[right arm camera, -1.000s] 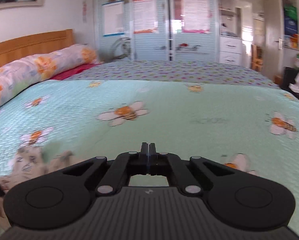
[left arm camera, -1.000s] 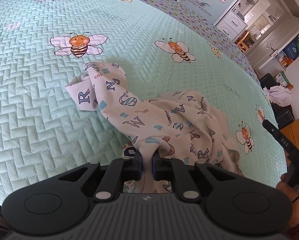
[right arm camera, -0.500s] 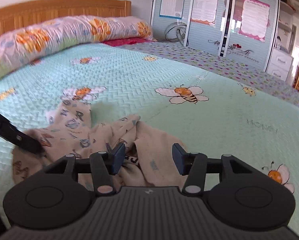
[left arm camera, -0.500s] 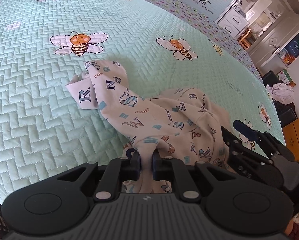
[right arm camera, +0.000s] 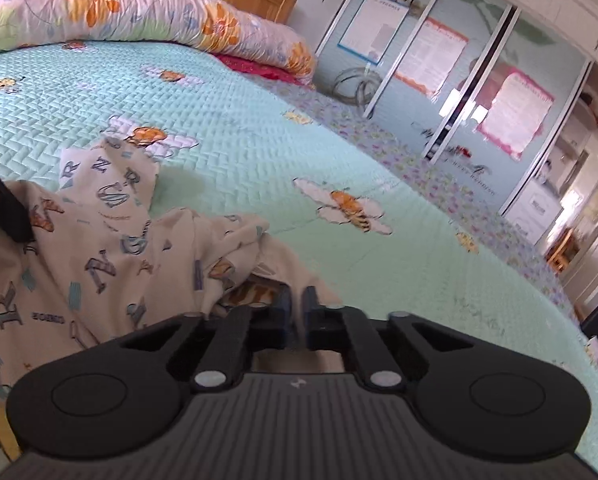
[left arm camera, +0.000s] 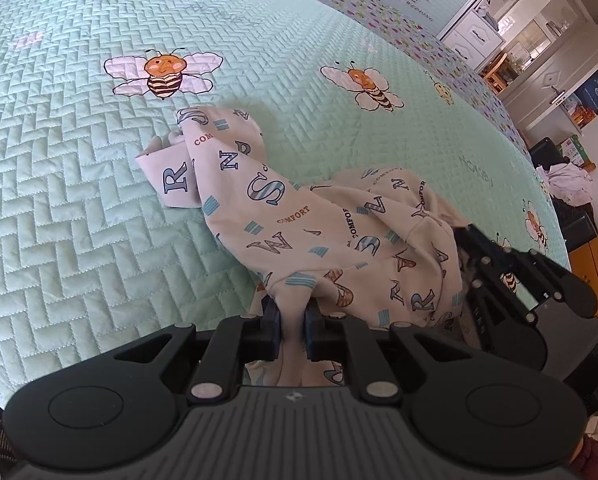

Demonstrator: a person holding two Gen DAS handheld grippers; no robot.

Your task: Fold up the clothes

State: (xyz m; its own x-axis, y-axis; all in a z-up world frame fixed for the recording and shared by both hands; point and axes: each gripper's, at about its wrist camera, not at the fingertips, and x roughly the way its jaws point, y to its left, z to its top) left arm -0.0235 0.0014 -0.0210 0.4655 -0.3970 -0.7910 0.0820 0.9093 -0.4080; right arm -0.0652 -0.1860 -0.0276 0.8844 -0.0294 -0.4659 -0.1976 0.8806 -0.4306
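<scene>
Garment — pinched between both hand-held grippers

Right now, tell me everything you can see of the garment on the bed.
The garment is cream, soft knit-looking cloth printed with blue and orange letters, small blue bars and the word COMFORT. It lies crumpled and unfolded on the green quilt, one narrow part stretching away to a turned-back end showing a large R. The left gripper is shut on a bunched fold at its near edge, lifting it slightly. The right gripper is shut on the plain cream edge at its other side.
</scene>
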